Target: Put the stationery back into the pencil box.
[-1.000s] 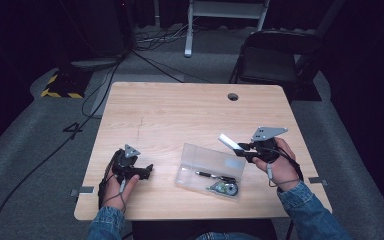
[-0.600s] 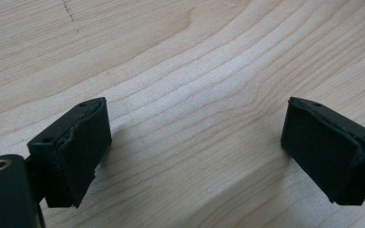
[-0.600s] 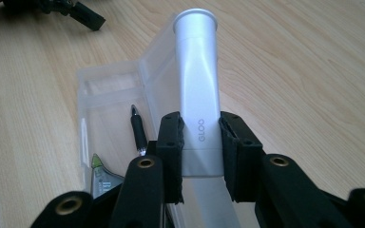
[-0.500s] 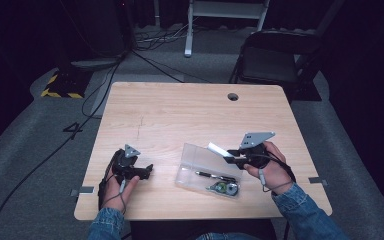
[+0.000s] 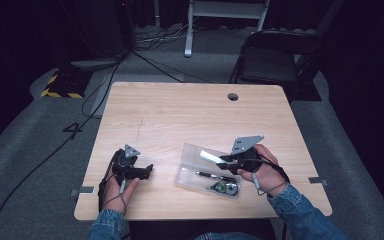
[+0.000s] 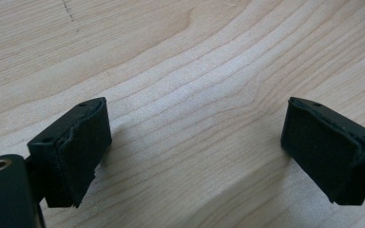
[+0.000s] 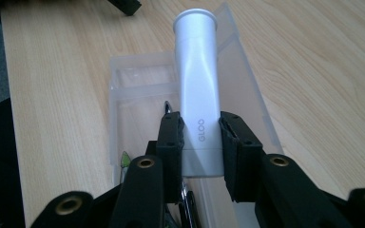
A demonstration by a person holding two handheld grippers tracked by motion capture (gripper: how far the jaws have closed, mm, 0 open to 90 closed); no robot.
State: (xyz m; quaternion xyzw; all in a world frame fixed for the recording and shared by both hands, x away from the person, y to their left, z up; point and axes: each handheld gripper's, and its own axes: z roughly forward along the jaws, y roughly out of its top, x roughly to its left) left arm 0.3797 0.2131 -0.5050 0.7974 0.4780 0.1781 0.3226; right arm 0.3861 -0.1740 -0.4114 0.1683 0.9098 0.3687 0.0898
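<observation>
My right gripper [image 5: 223,160] is shut on a white glue stick [image 7: 198,95] marked "GLOO", and holds it over the clear plastic box [image 5: 192,152] near the table's front. In the right gripper view the stick [image 5: 210,156] points away from me above the box [image 7: 138,90], with both pads pressed on its lower end. A black pen [image 5: 215,176] and a small round item [image 5: 224,188] lie inside the box. My left gripper [image 5: 147,170] rests on the table at the front left, open. In its own view the left gripper [image 6: 195,156] has only bare wood between the jaws.
The wooden table [image 5: 190,115] has a round cable hole [image 5: 233,96] at the back right. A black chair [image 5: 275,55] stands behind the table. Cables and a yellow-and-black striped block [image 5: 59,92] lie on the floor at the back left.
My right gripper has carried the glue stick leftward and slightly down, from beside the box to over it. The left gripper has stayed where it was.
</observation>
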